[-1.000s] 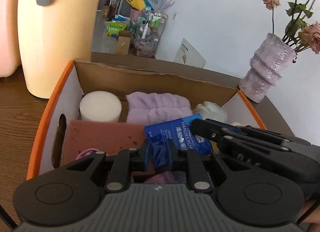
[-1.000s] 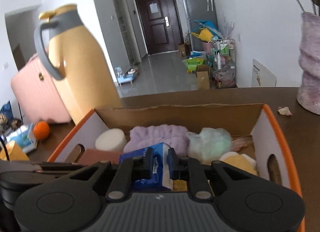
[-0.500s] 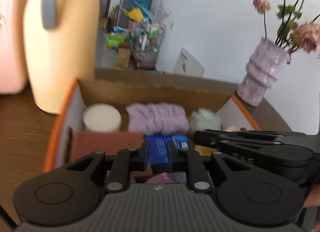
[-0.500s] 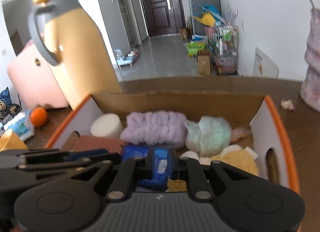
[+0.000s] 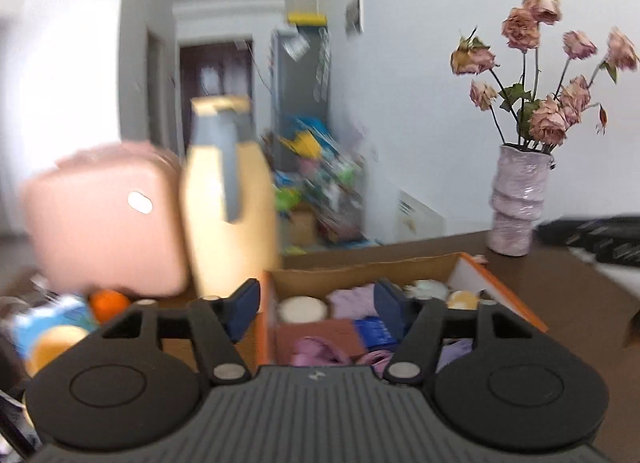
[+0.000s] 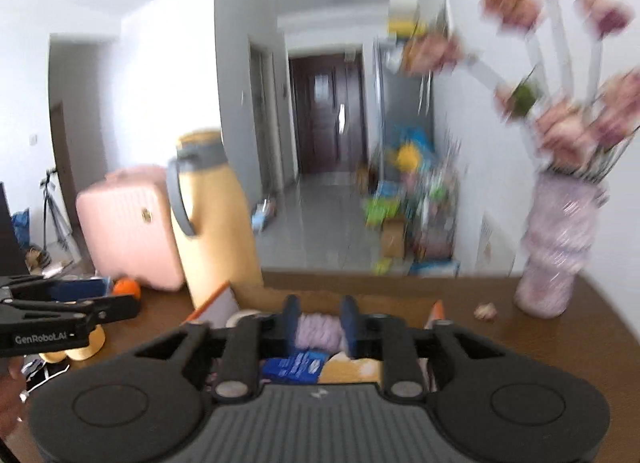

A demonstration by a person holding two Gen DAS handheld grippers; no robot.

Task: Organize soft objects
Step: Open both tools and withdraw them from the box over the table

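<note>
Both grippers hang above the cardboard box (image 5: 500,283), jaws opening and empty: left gripper (image 5: 316,299) wide, right gripper (image 6: 320,317) narrower. The blue tissue pack (image 5: 376,333) lies inside. Only the right view shows the petal (image 6: 485,310) by the vase (image 6: 556,251).

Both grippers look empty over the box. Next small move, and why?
Probably back both off the cardboard box. The left gripper and right gripper are opening with nothing between their fingers, and the blue tissue pack lies in the box among the soft items, so I see nothing left to hold.
</note>
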